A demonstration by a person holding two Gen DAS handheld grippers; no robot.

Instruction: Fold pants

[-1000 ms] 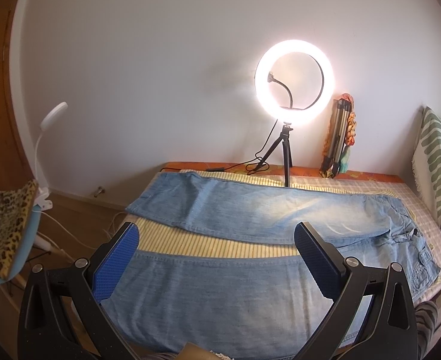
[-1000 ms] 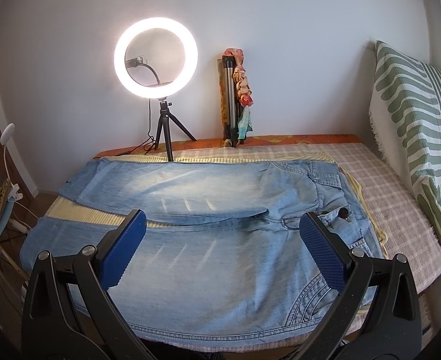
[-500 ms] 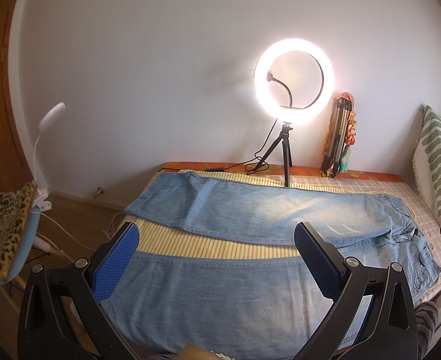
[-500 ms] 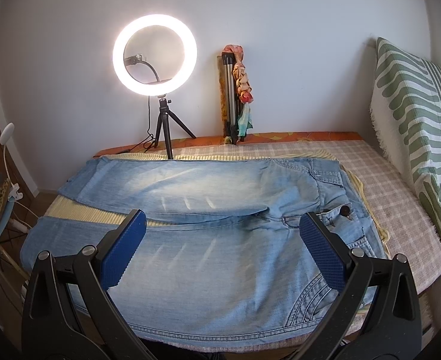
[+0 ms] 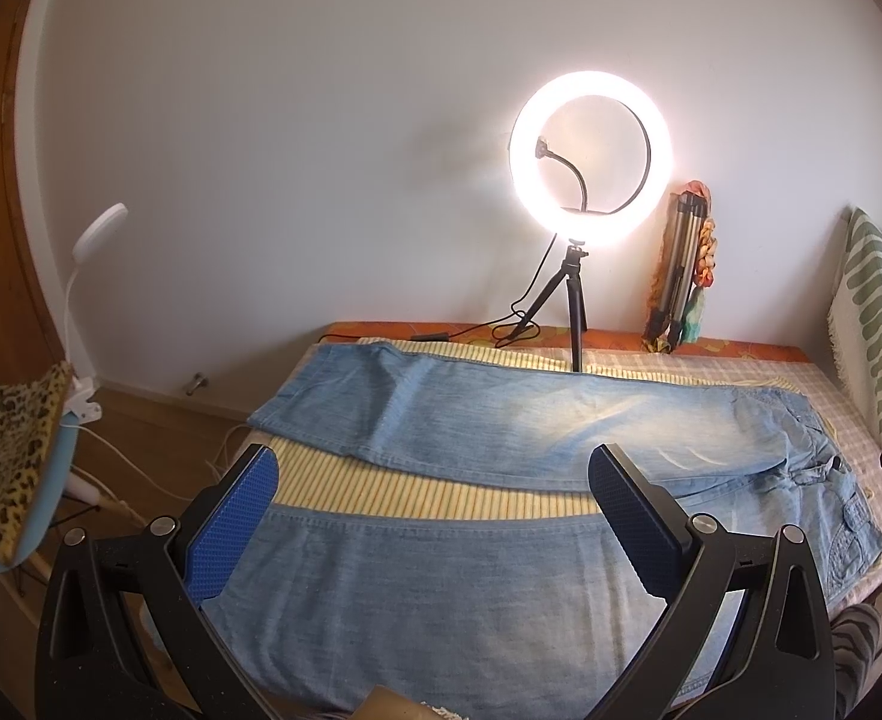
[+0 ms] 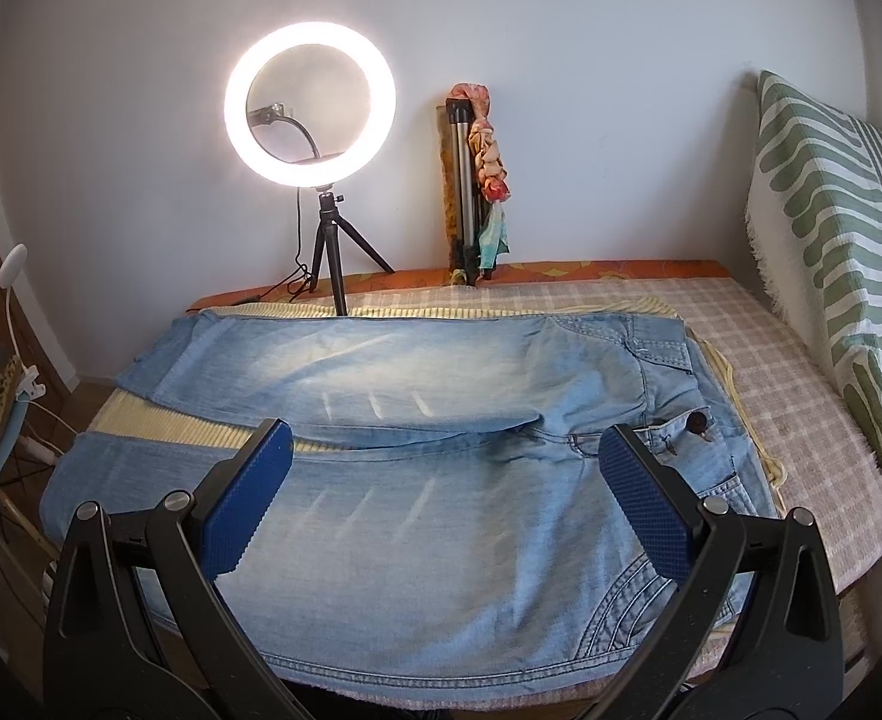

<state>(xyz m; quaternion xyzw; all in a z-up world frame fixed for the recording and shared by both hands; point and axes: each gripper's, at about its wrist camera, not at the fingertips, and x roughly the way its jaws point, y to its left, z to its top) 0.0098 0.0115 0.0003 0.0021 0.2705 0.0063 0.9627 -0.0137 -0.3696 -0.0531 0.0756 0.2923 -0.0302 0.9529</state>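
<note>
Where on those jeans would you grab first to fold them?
Probably the near leg of the jeans, along its front edge. Both tools, left and right, hover open above it. The legs lie flat and spread apart, so coming down from above and pinching that edge would let it lift over the far leg.

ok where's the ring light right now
The ring light stands on its small tripod at the bed's far edge against the wall, behind the jeans, just left of the folded tripod.
</note>
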